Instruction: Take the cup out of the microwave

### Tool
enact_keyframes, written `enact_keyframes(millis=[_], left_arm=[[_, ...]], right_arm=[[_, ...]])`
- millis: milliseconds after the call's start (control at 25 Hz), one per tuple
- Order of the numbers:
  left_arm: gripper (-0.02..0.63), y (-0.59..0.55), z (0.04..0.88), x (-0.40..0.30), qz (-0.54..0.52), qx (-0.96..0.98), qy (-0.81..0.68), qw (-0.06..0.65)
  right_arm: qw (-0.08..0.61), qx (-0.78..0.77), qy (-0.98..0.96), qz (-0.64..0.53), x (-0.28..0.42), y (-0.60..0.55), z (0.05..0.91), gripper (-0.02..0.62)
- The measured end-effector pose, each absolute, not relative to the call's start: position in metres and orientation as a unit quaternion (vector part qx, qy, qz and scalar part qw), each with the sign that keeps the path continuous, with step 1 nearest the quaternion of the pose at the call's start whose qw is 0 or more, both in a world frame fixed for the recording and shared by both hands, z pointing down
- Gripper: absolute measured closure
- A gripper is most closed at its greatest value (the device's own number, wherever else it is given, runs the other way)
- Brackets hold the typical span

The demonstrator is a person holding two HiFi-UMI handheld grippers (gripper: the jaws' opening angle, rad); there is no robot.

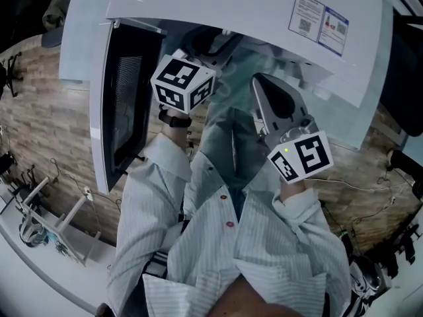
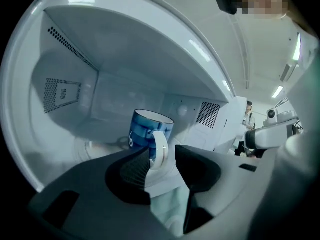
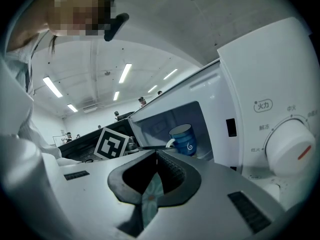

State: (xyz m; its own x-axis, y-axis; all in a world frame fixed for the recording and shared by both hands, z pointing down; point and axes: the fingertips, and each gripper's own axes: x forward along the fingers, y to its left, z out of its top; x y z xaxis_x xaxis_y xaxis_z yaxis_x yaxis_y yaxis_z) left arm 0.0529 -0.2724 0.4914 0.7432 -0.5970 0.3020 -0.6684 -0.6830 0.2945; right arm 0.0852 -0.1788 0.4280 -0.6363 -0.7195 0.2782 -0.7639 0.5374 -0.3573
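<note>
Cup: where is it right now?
Left gripper view, centre: the blue cup stands inside the microwave cavity, its white handle facing the open left gripper. In the right gripper view it sits left of the dial.

Wood-plank floor (image 1: 39,111), perhaps a white rack (image 1: 73,209) at lower left, ceiling strip lights (image 3: 52,86).

Head view steeply down over microwave (image 1: 231,5); left, right gripper views close, sharing cup (image 2: 149,128).
</note>
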Motion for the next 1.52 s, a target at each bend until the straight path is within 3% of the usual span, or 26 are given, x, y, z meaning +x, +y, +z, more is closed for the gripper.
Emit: enact_keyframes(millis=[160,280,760,1520], left_arm=[[0.447,-0.276,0.494,0.056,0.098,0.911,-0.349,0.194],[0.499,-0.276,0.494,0.058,0.1,0.909,-0.357,0.191],[0.538,-0.275,0.483,0.064,0.086,0.911,-0.372,0.155],[0.546,-0.246,0.468,0.045,0.045,0.903,-0.393,0.167]], right_arm=[[0.049,0.424,-0.874,0.233,0.087,-0.181,0.43,0.561],[0.051,0.424,-0.873,0.235,0.09,-0.181,0.431,0.561],[0.053,0.422,-0.873,0.237,0.092,-0.181,0.431,0.561],[0.054,0.415,-0.881,0.222,0.088,-0.178,0.418,0.561]])
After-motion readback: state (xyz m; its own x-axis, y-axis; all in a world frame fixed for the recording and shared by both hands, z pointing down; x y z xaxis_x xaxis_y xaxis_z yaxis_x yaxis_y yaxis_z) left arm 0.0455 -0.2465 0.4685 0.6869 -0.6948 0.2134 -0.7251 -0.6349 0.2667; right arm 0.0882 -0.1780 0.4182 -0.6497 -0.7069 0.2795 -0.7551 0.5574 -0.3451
